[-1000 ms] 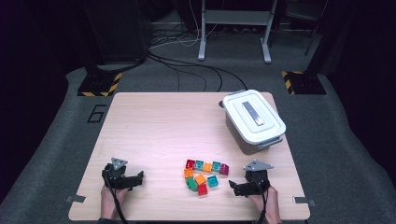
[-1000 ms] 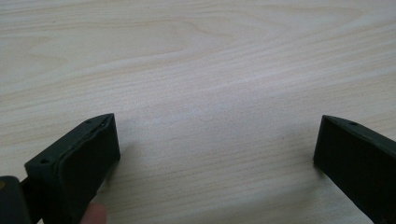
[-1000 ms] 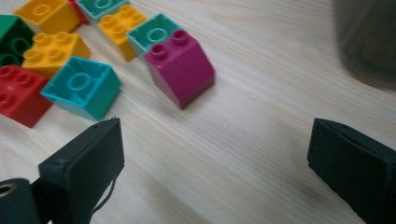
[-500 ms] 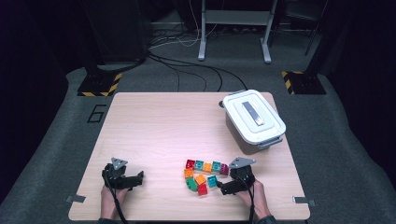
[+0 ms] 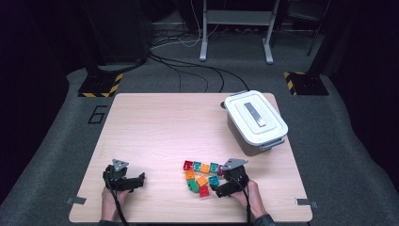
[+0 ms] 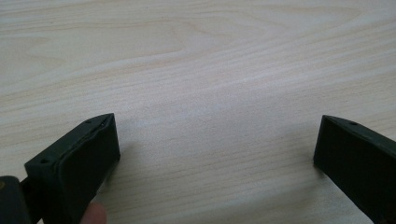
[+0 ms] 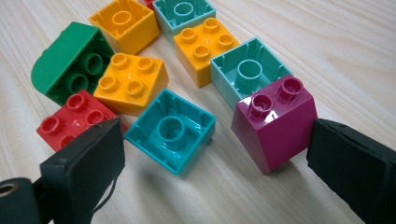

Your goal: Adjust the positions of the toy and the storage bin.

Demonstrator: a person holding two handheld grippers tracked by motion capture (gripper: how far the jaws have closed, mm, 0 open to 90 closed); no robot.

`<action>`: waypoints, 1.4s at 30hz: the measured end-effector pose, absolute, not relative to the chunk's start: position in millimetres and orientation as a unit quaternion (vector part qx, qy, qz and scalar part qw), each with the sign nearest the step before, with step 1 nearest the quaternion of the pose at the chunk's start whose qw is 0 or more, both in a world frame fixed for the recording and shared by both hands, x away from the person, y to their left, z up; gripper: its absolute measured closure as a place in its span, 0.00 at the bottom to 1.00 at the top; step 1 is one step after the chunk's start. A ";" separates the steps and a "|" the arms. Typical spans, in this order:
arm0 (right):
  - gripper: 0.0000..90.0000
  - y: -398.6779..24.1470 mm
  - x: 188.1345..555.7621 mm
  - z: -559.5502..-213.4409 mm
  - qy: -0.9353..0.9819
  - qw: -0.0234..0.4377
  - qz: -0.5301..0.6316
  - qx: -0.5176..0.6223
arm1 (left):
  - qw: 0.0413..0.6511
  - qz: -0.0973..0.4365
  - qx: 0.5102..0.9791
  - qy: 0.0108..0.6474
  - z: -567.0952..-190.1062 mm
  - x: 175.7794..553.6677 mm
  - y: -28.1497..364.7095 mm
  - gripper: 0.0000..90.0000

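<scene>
A cluster of several toy bricks (image 5: 202, 173) lies on the wooden table (image 5: 164, 127) near its front edge. My right gripper (image 5: 218, 184) is at the cluster's right side, open. In the right gripper view (image 7: 215, 161) its jaws straddle an upturned teal brick (image 7: 170, 130) and a magenta brick (image 7: 275, 123); the right jaw touches the magenta one. Beyond lie a red brick (image 7: 70, 121), a green rounded brick (image 7: 65, 70) and yellow bricks (image 7: 130, 81). My left gripper (image 5: 140, 181) rests open at the front left, with bare wood between its jaws (image 6: 215, 149).
A white lidded box (image 5: 256, 120) with a grey handle stands at the table's back right. The table's front edge runs just below both hands. Cables, a metal stand and hazard-striped bases lie on the dark floor behind.
My right gripper has moved left from the table's front right up to the bricks, and now straddles the teal and magenta ones. The left gripper has stayed put.
</scene>
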State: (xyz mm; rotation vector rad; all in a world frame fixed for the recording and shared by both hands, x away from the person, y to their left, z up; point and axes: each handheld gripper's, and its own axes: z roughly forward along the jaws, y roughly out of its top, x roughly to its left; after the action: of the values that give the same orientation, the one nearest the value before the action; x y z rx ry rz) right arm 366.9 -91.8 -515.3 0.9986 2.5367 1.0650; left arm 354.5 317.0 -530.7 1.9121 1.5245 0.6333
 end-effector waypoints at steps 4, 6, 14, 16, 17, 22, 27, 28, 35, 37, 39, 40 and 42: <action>0.04 -81.8 366.0 -515.4 0.867 0.109 0.362 0.324 | 0.304 0.239 0.720 0.576 -530.8 354.5 316.7 0.00; 0.04 -79.9 365.7 -515.1 0.869 0.110 0.361 0.321 | 0.304 0.239 0.720 0.576 -530.8 354.5 316.7 0.00; 0.04 -65.8 360.7 -513.9 0.875 0.109 0.365 0.300 | 0.305 0.239 0.719 0.577 -530.9 354.6 316.6 0.00; 0.04 -61.5 358.8 -513.9 0.876 0.109 0.364 0.298 | 0.305 0.239 0.720 0.576 -530.8 354.5 316.7 0.00; 0.04 -59.2 358.0 -513.6 0.878 0.110 0.361 0.296 | 0.305 0.239 0.719 0.577 -530.9 354.6 316.6 0.00; 0.04 -47.7 356.2 -513.9 0.879 0.112 0.364 0.285 | 0.305 0.239 0.719 0.576 -530.9 354.5 316.6 0.00; 0.06 -64.1 352.7 -504.5 0.866 0.122 0.378 0.303 | 0.304 0.239 0.720 0.576 -530.8 354.5 316.8 0.00; 0.06 -64.1 352.7 -504.5 0.866 0.122 0.378 0.303 | 0.304 0.239 0.720 0.576 -530.8 354.5 316.8 0.00; 0.06 -80.0 341.7 -508.0 0.870 0.112 0.365 0.313 | 0.305 0.239 0.719 0.576 -530.8 354.5 316.6 0.00; 0.06 -76.5 338.9 -511.3 0.874 0.106 0.361 0.307 | 0.305 0.239 0.719 0.577 -530.9 354.5 316.6 0.00; 0.06 -73.3 336.6 -512.8 0.877 0.103 0.358 0.302 | 0.305 0.239 0.719 0.577 -530.9 354.5 316.5 0.00; 0.06 -71.2 336.1 -513.7 0.878 0.106 0.360 0.297 | 0.303 0.239 0.721 0.575 -530.7 354.5 316.9 0.00; 0.06 -66.4 334.4 -514.3 0.878 0.103 0.360 0.297 | 0.305 0.239 0.719 0.577 -530.9 354.5 316.6 0.00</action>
State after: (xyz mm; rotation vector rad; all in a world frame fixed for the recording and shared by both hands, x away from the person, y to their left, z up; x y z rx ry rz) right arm 334.4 -66.4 -514.3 0.8772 2.5919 1.0631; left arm 354.5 316.6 -530.9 1.9043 1.5268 0.6337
